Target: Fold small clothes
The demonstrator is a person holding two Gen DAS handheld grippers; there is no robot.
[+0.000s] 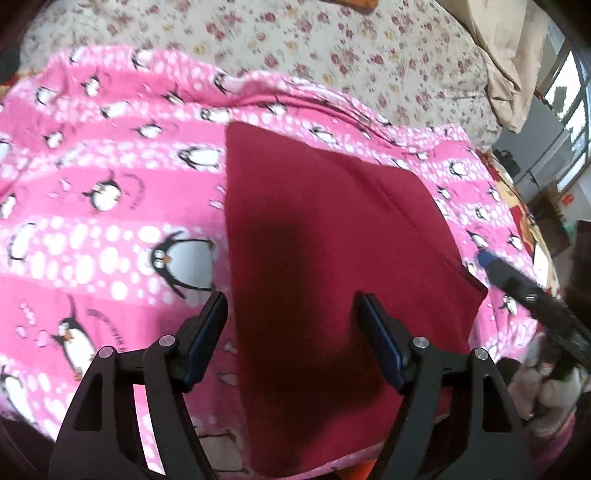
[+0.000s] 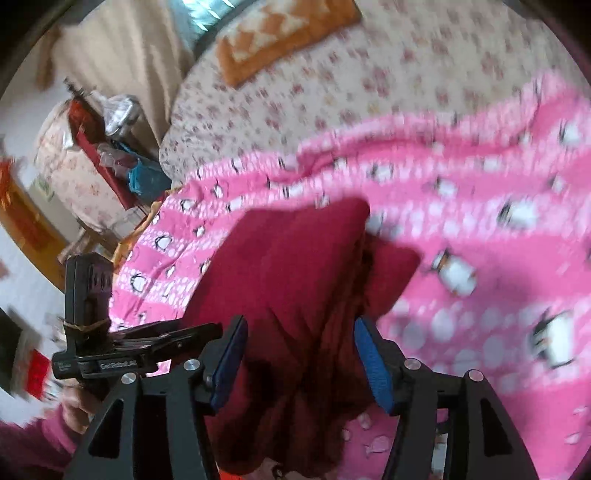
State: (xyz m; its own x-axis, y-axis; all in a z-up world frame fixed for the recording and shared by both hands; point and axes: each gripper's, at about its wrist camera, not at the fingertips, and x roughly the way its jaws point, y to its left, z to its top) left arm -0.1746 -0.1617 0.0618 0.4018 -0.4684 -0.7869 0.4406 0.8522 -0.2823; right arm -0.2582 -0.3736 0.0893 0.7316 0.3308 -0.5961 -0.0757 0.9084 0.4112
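Bed sheet [image 1: 332, 44]: cream with small red flowers, spread across the far side in both views, lying beneath everything else.
Blanket [image 1: 110, 221]: pink fleece with white dots and penguins, laid over the flowered sheet, rumpled along its far edge; blurred in the right wrist view [image 2: 480, 229].
Garment [image 1: 314, 240]: dark red cloth, lying on the pink blanket. In the left wrist view mostly flat, straight left edge, one seam or fold line running up its right half, right corner reaching toward the right-hand tool. In the right wrist view [image 2: 288, 266] bunched, with folds gathered down the middle and a flap sticking out to the right.
Orange cloth [image 2: 284, 33]: orange with a pale diamond pattern, on the sheet at the far side, well apart from the garment.
Left gripper [image 1: 290, 299]: fingers apart, nothing between them, poised over the near part of the garment; contact with the cloth not discernible.
Right gripper [image 2: 299, 325]: fingers apart, straddling the bunched middle of the garment, not clamped on it; in the left wrist view [image 1: 524, 288] seen at the right, just beside the garment's right corner.
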